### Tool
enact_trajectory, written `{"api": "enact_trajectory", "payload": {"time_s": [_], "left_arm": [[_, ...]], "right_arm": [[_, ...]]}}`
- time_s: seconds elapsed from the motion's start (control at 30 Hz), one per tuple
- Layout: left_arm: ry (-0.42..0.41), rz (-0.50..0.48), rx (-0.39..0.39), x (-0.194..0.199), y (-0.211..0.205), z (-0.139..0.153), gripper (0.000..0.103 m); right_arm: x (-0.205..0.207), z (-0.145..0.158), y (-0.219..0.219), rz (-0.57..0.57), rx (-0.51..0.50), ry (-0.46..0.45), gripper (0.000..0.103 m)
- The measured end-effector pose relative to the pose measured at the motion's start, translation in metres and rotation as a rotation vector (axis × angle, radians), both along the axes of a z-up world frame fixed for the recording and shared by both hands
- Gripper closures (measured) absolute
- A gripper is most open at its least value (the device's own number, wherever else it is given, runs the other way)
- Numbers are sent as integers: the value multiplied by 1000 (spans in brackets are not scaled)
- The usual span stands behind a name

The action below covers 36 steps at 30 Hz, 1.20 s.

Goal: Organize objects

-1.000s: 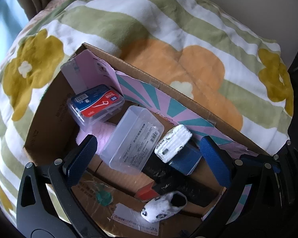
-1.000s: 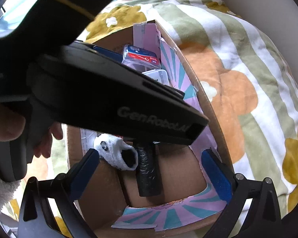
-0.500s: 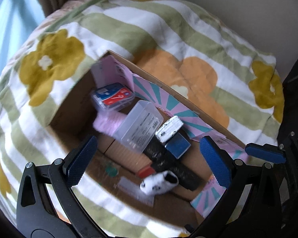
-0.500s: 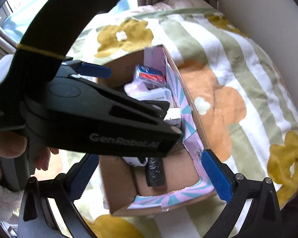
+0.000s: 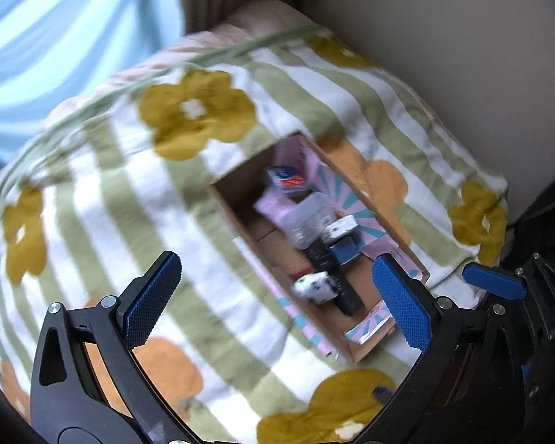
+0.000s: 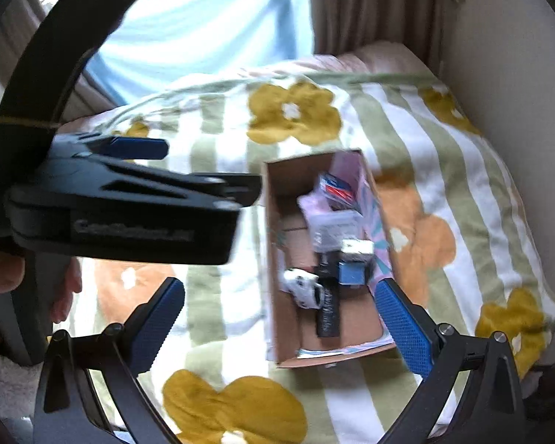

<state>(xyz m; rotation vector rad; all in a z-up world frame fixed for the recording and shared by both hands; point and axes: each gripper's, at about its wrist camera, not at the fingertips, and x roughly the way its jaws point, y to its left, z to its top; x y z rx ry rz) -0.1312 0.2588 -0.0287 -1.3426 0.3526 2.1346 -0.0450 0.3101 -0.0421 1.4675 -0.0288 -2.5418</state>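
Note:
An open cardboard box [image 5: 236, 207] [image 6: 272, 259] lies on a striped flower-print blanket. Inside are a red and blue case [image 5: 286, 179] [image 6: 336, 188], a clear plastic box [image 5: 307, 218] [image 6: 331, 227], a white and black slipper-like item [image 5: 314, 286] [image 6: 303, 288], a black roll [image 5: 335, 277] [image 6: 328, 314], a small blue box [image 5: 346, 251] [image 6: 351, 272] and a white item [image 5: 340, 226] [image 6: 357, 248]. My left gripper [image 5: 277, 301] is open and empty, high above the box. My right gripper [image 6: 281, 327] is open and empty, also high above it.
The blanket [image 5: 103, 199] [image 6: 473, 185] covers a bed beside a beige wall [image 5: 444, 37]. A curtain and a bright window [image 6: 203, 18] stand behind. The left gripper's body [image 6: 129, 203] and the holding hand fill the left of the right wrist view.
Both grippers have pulled up and back from the box, which now looks much smaller. The box contents have not moved. Both stay open.

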Motion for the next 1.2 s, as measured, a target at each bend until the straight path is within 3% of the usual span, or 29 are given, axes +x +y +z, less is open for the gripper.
{"api": "enact_trajectory", "payload": {"time_s": [0.17,0.33,0.63,0.83,1.2], "left_arm": [[41,160,36,18,-79,34,0],[56,317,49,40,-156,49,0],[78,506,44,98,-262,40,0],[53,578,82,125,-289,25,0],[81,573,96,132,-288,34,0]], "right_arm": [[8,19,-31,76,-17,24,1],[15,31,-64,136,-27,41,1],[22,31,-94,136,-35,32,1],[29,27,-105,151,-16,24,1],[34,27,-103,136,-11,35,1]]}}
